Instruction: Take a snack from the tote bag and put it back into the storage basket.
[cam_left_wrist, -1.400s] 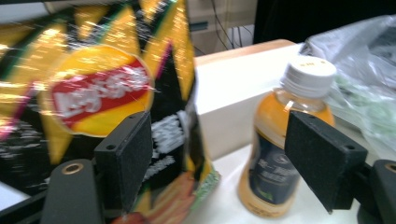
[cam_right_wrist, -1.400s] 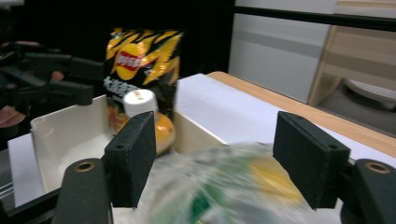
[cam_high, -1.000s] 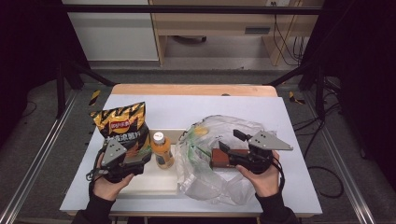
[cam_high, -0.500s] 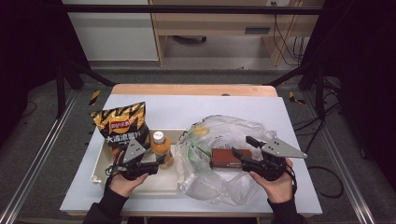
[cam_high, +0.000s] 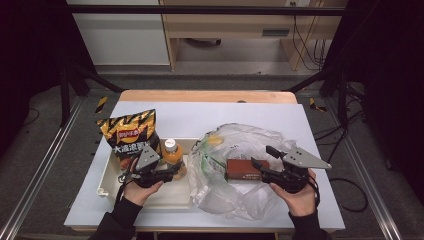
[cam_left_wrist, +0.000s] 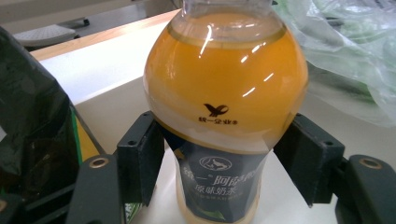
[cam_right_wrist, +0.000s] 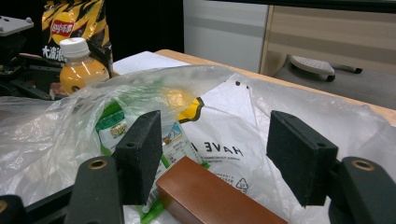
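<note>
An orange drink bottle (cam_high: 173, 156) with a white cap stands in the white tray (cam_high: 150, 199). My left gripper (cam_high: 169, 173) reaches it from the left. In the left gripper view the bottle (cam_left_wrist: 224, 93) sits between the pads (cam_left_wrist: 140, 158), which have just been closing; narrow gaps remain at its waist. A brown box (cam_high: 246, 169) lies on a clear plastic bag (cam_high: 225, 192). My right gripper (cam_high: 264, 158) points left at the box and is open. In the right gripper view the box (cam_right_wrist: 215, 200) lies low between the open pads (cam_right_wrist: 301, 158).
A black and yellow chip bag (cam_high: 130, 136) stands in the tray right behind the left gripper. The plastic bag holds green and white packets (cam_right_wrist: 112, 128). The white table mat (cam_high: 200, 115) stretches behind, and the table's wooden far edge (cam_high: 205, 96) lies beyond it.
My left gripper has moved right, from beside the chip bag to around the bottle, and its jaws have narrowed. The right hand has drifted slightly right, jaws unchanged.
</note>
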